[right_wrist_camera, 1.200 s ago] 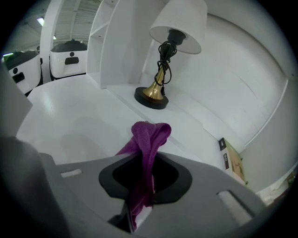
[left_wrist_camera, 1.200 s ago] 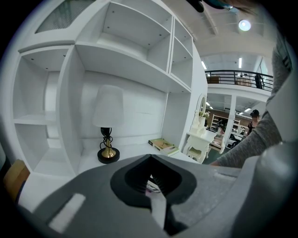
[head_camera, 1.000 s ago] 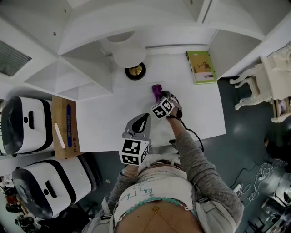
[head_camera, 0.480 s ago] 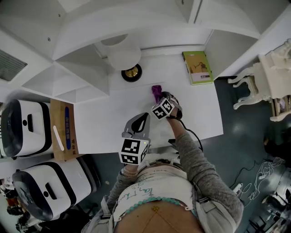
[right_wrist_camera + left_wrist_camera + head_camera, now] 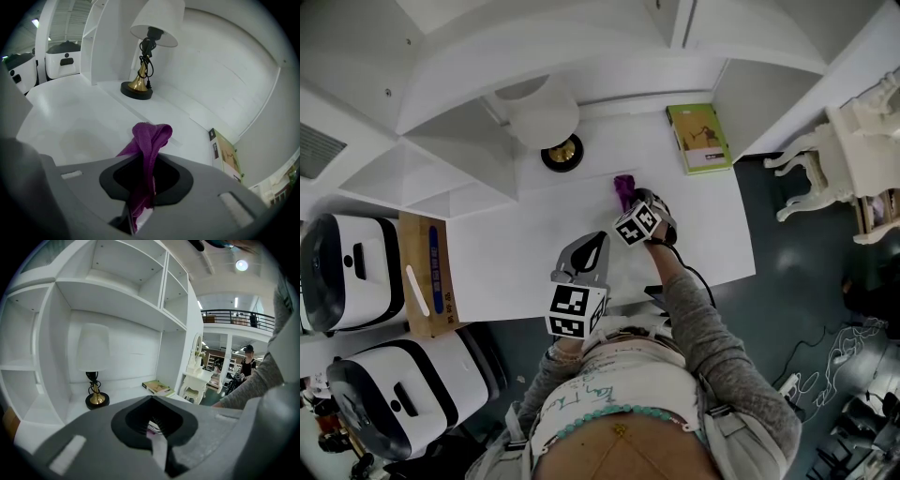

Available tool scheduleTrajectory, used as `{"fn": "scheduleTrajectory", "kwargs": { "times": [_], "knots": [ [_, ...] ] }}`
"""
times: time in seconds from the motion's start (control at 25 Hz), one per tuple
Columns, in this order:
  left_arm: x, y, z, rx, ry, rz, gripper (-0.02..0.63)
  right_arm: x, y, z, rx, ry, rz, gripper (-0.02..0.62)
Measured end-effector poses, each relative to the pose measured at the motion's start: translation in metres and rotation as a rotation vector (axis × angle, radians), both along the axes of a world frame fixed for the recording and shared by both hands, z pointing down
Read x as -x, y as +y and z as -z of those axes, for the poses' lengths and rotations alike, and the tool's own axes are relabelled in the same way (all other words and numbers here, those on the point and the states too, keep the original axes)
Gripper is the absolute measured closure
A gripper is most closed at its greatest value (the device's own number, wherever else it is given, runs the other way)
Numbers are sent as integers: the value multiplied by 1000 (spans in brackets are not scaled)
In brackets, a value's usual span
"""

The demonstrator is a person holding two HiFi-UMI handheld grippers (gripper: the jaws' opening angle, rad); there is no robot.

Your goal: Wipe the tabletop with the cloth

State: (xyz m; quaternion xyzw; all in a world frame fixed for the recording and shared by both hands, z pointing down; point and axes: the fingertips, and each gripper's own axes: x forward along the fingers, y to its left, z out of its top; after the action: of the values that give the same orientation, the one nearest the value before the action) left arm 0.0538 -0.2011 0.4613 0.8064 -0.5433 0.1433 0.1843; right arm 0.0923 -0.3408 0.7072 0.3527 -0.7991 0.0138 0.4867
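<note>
Head view, desk: white desk under white shelving, with a brass-footed lamp at the back and a green book at the back right.
Head view, cloth: purple cloth at the tip of the right tool, over the middle of the desk, at 5 o'clock from the lamp and 8 o'clock from the book. Cannot tell whether it is pressed onto the surface.
Head view, left tool: left tool held over the near edge of the desk, at 7 o'clock from the cloth and apart from it.
Left gripper view, jaws: pressed together with nothing between them. Lamp at 10 o'clock, book near 12 o'clock.
Right gripper view, jaws: clamped on the cloth, one fold standing up past the tips and the rest trailing back into the throat. Lamp at 12 o'clock, book at 4 o'clock.
Risk, grip: narrow bunched hold, so probably little cloth on the desk, and drag could pull it out of the jaws.
Risk, sweep: a wide stroke toward 11 o'clock could catch the lamp foot or its cord and tip it. A stroke toward 2 o'clock could shove the book.
Risk, pressure: pressing too hard could scrape the bare jaw tips on the white surface.
</note>
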Motion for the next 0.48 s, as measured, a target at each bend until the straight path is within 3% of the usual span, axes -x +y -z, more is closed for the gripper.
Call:
{"fn": "scheduleTrajectory", "kwargs": {
  "times": [0.48],
  "knots": [
    [-18, -5, -3, 9, -2, -35, 604, -31, -9, 0, -1, 10, -48, 523]
  ]
}}
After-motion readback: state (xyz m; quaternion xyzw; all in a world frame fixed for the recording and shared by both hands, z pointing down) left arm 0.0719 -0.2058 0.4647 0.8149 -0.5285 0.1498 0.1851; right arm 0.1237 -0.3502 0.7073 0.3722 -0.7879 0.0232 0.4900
